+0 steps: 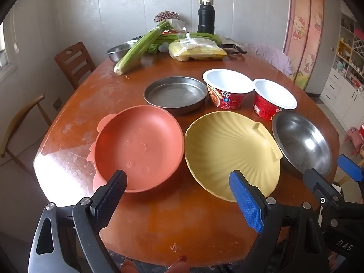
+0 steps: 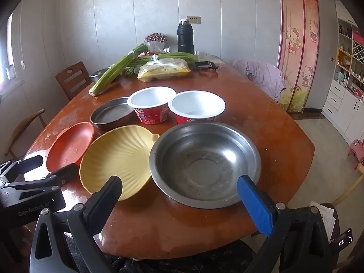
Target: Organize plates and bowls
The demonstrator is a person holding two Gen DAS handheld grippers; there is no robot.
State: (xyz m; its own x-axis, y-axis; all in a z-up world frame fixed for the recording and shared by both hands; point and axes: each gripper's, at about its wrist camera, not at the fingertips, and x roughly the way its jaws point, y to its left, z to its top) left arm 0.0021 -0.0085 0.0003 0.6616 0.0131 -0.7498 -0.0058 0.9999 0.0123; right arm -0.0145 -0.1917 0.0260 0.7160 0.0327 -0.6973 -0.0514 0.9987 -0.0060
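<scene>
A: Left wrist view first. Where against the left gripper point(image 1: 179, 188)?

B: Spread wide, gripping nothing, angled down over the near edge of the wooden table point(image 1: 159, 223). Black finger point(image 1: 111, 195) overlapping the near rim of the pink plate point(image 1: 138, 147); blue finger point(image 1: 246, 202) overlapping the near rim of the yellow shell-shaped plate point(image 1: 229, 152). Both plates just ahead, side by side, rims nearly touching.

A: And further out?

B: Steel bowl point(image 1: 302, 143) right of the yellow plate, just beside it. Behind those, a shallow steel pan point(image 1: 175, 94) and two red paper noodle bowls point(image 1: 227, 88), empty, white inside. Far end: celery point(image 1: 138, 45), bagged noodles point(image 1: 195, 49), black flask point(image 1: 206, 18). Right gripper point(image 1: 329, 173) entering at the right edge.

A: Right wrist view?

B: Right gripper point(image 2: 179, 188) equally wide apart, empty. Blue finger point(image 2: 257, 204) over the near rim of the steel bowl point(image 2: 204, 163); black finger point(image 2: 104, 202) over the yellow plate's point(image 2: 118, 159) near edge. Left gripper point(image 2: 54, 166) low at left, before the pink plate point(image 2: 70, 147).

A: Count?

B: Two plates, one steel bowl, one steel pan point(image 2: 111, 113), two paper bowls point(image 2: 195, 107).
</scene>
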